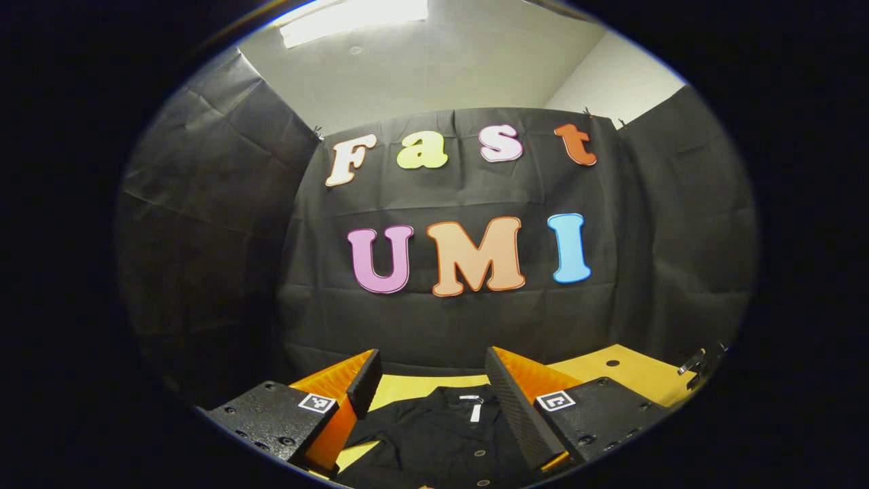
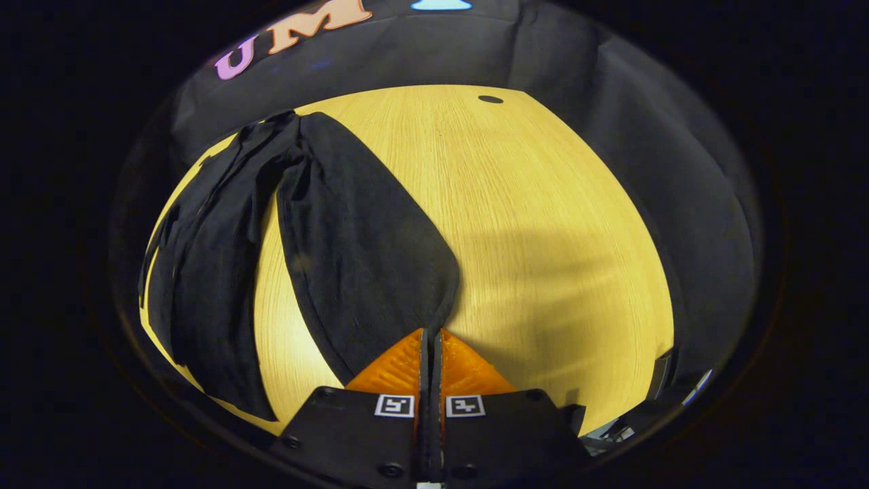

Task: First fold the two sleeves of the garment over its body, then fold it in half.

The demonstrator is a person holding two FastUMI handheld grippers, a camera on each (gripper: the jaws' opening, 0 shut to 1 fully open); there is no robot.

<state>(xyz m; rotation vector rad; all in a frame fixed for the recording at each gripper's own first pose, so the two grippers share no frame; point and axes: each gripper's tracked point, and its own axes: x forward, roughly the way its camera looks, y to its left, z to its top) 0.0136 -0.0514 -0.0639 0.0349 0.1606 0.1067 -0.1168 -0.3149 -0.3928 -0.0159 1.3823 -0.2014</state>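
A black button-up garment (image 1: 441, 435) lies on the yellow wooden table (image 1: 618, 370), collar toward the booth wall. My left gripper (image 1: 429, 370) hovers above its collar area, fingers wide apart with nothing between them. In the right gripper view, one black sleeve (image 2: 360, 251) stretches out from the garment's body (image 2: 204, 258) toward me. My right gripper (image 2: 430, 334) is shut on the sleeve's cuff end, the fingers pressed together on the cloth just above the table (image 2: 543, 224).
Black cloth walls surround the table on all sides. A small dark hole (image 2: 490, 99) marks the tabletop near its far edge. A metal clamp (image 1: 699, 363) sits at the table's right edge. Bare wood lies right of the sleeve.
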